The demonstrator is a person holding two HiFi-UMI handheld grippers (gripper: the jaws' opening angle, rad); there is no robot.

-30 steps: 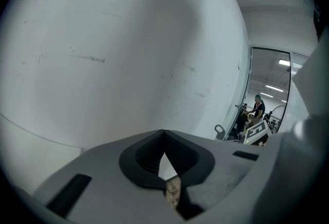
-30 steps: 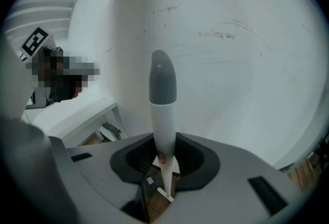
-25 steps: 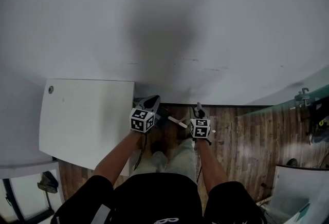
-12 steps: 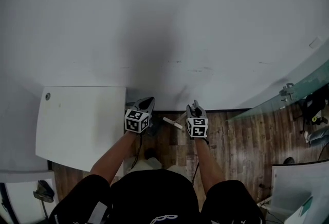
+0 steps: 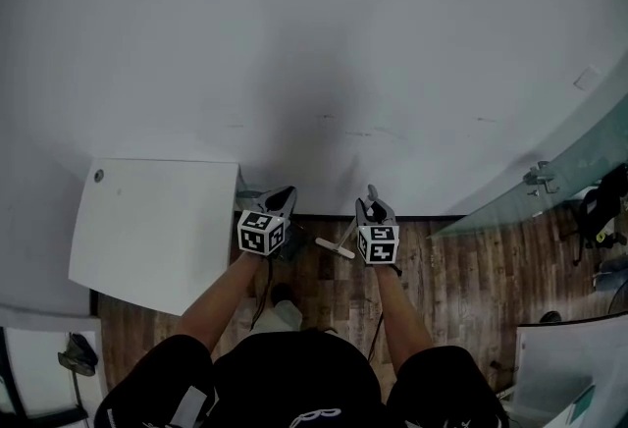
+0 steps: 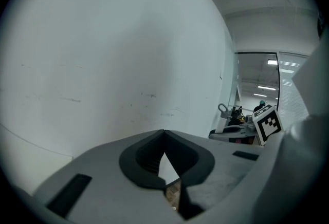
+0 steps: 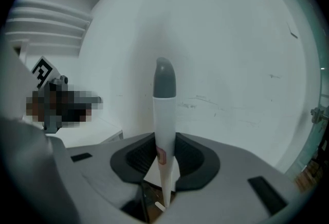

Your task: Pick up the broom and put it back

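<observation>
The broom handle [image 7: 164,130] is a white shaft with a grey tip. It stands upright between the jaws of my right gripper [image 7: 165,164], which is shut on it. In the head view a short stretch of the white shaft [image 5: 337,247] slants down to the left of my right gripper [image 5: 371,200]; the broom's head is hidden. My left gripper [image 5: 279,200] hangs level with it a little to the left, close to the wall. Its jaws meet at the tips [image 6: 164,131] with nothing between them.
A white wall [image 5: 314,53] fills the view ahead. A white cabinet top [image 5: 147,230] lies to the left of the left gripper. A glass panel [image 5: 549,186] stands at the right. Brown wood floor [image 5: 461,269] is below.
Both grippers have risen in front of the wall, the right one carrying the broom handle with it. Neither pair of jaws has changed.
</observation>
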